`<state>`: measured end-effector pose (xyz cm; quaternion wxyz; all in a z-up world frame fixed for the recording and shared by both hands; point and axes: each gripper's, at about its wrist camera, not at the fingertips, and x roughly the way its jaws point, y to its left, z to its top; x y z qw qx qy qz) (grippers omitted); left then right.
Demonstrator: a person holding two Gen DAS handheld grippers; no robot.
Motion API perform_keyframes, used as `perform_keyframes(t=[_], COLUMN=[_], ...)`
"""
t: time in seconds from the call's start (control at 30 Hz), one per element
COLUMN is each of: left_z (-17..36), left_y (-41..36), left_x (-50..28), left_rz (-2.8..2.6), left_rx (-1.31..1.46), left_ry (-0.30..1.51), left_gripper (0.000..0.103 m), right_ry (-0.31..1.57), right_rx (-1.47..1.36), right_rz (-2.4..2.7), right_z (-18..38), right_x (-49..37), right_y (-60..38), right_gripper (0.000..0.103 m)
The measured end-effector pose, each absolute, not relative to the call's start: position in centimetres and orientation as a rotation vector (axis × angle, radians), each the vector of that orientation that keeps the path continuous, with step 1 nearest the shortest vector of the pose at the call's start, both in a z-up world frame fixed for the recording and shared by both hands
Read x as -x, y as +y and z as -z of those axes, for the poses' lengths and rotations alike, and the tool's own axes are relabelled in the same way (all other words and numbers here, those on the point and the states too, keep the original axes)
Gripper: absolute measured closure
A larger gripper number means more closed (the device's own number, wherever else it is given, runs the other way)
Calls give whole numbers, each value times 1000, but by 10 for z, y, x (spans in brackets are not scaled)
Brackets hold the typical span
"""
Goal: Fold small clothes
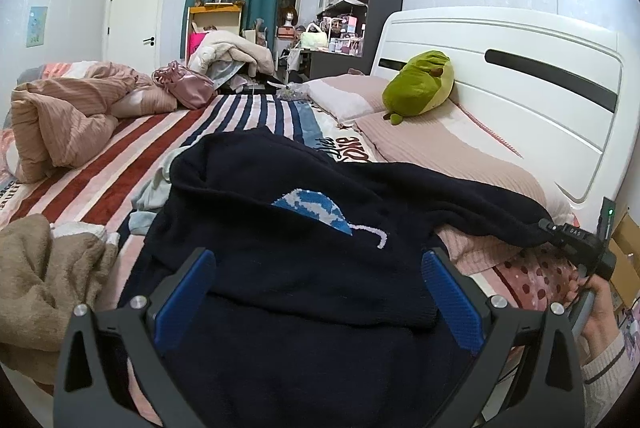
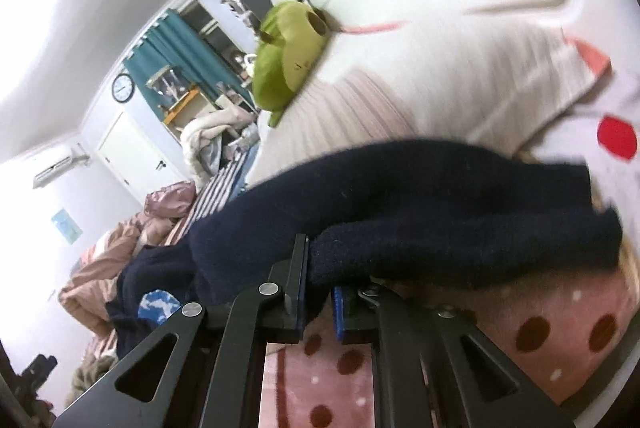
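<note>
- Landmark: dark navy sweater (image 1: 304, 268), spread on the striped bed sheet (image 1: 132, 147); a blue-and-white knitted motif (image 1: 316, 207) shows near its middle.
- Far left of the sweater: tan fleece blanket (image 1: 44, 284) bunched at the bed edge, close to the sweater's left side.
- Behind-left of the sweater: rumpled pink quilt (image 1: 64, 115), well apart; pink satin bag (image 1: 184, 87) beyond it.
- Just left of the sweater, touching its edge: pale blue-grey garment (image 1: 154, 195), partly tucked under the navy fabric.
- Left gripper (image 1: 320, 292): blue pads wide apart, low over the sweater's near part, straddling it; nothing pinched between them.
- Behind-right of the sweater: green plush toy (image 1: 420, 83) on a pink pillow (image 1: 452, 151), leaning on the white headboard (image 1: 520, 75).
- Sweater's right sleeve stretches across the pillow's near corner toward the right gripper (image 2: 320, 292).
- Right gripper, right wrist view: fingers drawn close, clamped on a thick fold of the navy sleeve (image 2: 440, 211); fabric drapes off both sides of the grip.
- Under the sleeve: pink polka-dot fabric (image 2: 560, 332).
- Person's right hand (image 1: 596, 312) grips the tool handle at the far right edge.
</note>
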<state>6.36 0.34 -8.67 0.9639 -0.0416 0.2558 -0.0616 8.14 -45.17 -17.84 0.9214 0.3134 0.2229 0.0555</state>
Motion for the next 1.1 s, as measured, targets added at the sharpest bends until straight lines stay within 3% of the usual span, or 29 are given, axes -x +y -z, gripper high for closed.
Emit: perform_keyframes(t=[0.37,0.67,0.77,0.93,1.1], left_z=[89,100,103,113,126], left_y=[23,69,85,110,122], left_x=[-57,-50,-47,-41,-42], left_rz=[97,41,22,3,24], left_rx=[93,145,160,188,218], left_ry=[502,506,508,526,554], left_gripper=[1,1,1,1,1], right_ry=[327,277,359,677,909], right_rx=[-471,-225,-122,62,201], right_rz=[-227,-572,-693,-876,-896], right_z=[108,47,58,132,207], right_x=[-73,-79,-84,-96,-92], right_y=[-397,-251,-188,-83,-43], right_gripper=[100,100,100,98,81])
